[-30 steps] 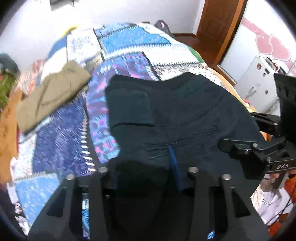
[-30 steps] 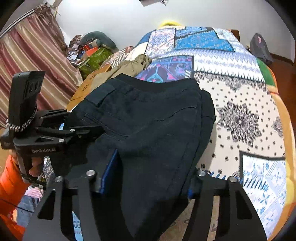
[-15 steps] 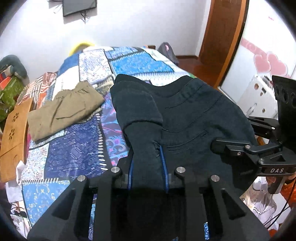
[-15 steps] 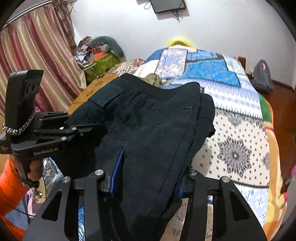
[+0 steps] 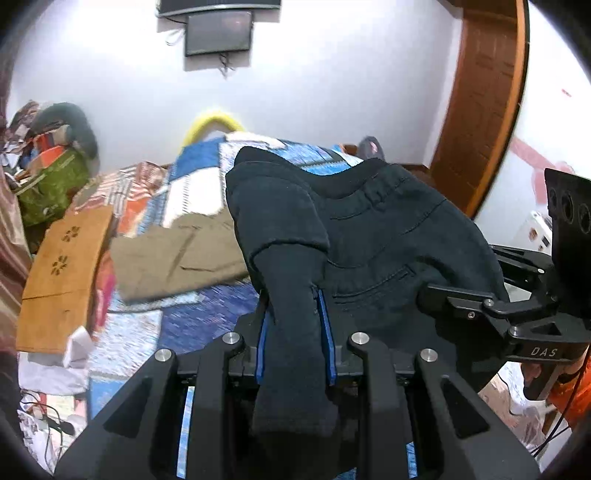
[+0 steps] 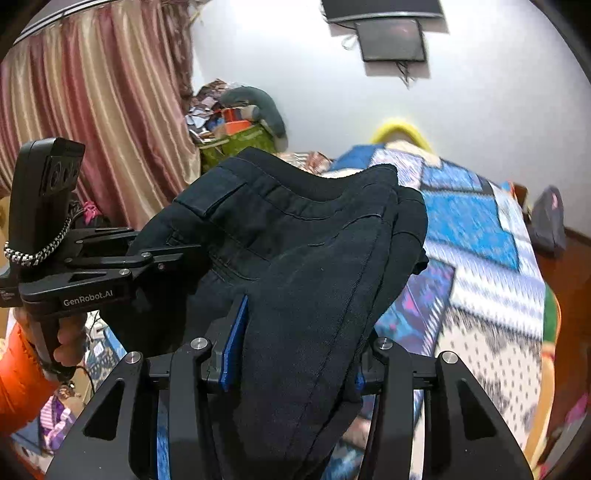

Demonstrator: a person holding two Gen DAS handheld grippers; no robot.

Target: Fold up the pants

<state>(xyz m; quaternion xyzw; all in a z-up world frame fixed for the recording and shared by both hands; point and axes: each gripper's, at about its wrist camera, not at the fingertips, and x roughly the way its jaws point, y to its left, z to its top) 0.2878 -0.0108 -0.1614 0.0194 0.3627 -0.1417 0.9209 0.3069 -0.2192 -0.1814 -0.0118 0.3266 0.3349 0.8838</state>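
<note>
Ahead of me a white wall (image 5: 332,92) carries a dark screen (image 5: 218,32) mounted high. Below it stretches the bed (image 6: 480,258) under a blue and white patchwork quilt, with a yellow cushion (image 5: 212,123) at its head. A wooden door (image 5: 484,110) stands at my right, striped pink curtains (image 6: 92,129) hang at my left, beside a heap of bags (image 6: 240,125).

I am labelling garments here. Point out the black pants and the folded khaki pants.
black pants (image 5: 384,236), left wrist view, seat panel.
folded khaki pants (image 5: 173,258), left wrist view, middle of top layer.
</note>
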